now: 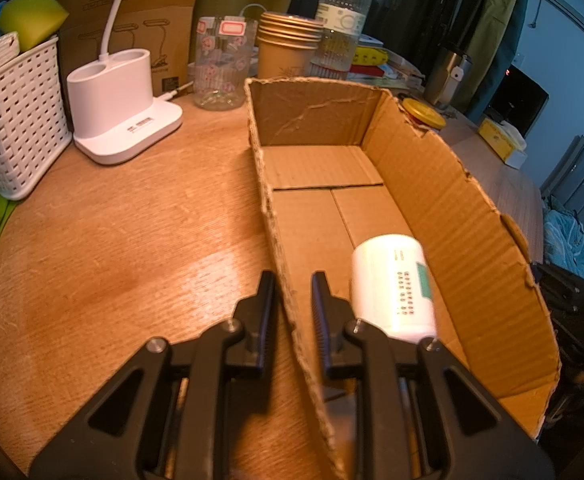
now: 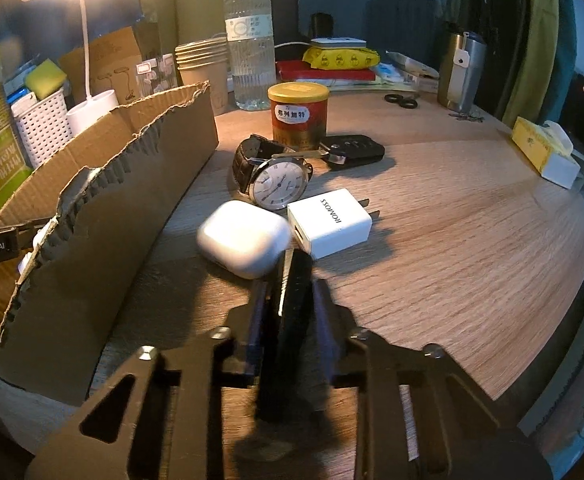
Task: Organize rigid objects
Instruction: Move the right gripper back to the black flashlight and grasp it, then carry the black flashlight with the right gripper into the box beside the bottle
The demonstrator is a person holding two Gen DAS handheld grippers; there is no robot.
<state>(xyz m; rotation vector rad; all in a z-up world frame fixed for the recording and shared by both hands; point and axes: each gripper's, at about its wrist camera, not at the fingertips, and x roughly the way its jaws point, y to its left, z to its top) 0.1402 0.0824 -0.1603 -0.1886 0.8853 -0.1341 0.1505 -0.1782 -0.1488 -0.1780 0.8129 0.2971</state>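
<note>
An open cardboard box [image 1: 444, 184] lies on the wooden table [image 1: 112, 240], with a white cylindrical bottle [image 1: 392, 288] on its side inside. My left gripper [image 1: 294, 292] is shut on the box's near side wall, one finger on each face. In the right wrist view my right gripper [image 2: 288, 292] is shut on a flat black object [image 2: 294, 280] standing on edge between its fingers. Just beyond it lie a white earbud case [image 2: 244, 240], a white charger plug [image 2: 330, 222], a wristwatch [image 2: 276, 178], a black car key [image 2: 352, 148] and a red-gold tin [image 2: 298, 114].
A white woven basket [image 1: 16, 120], a white lamp base [image 1: 120, 108], a clear patterned jar [image 1: 220, 64], stacked paper cups [image 1: 288, 44] and a water bottle [image 1: 344, 20] stand behind the box. A steel tumbler [image 2: 462, 72], scissors [image 2: 402, 100] and a tissue box [image 2: 544, 152] sit far right.
</note>
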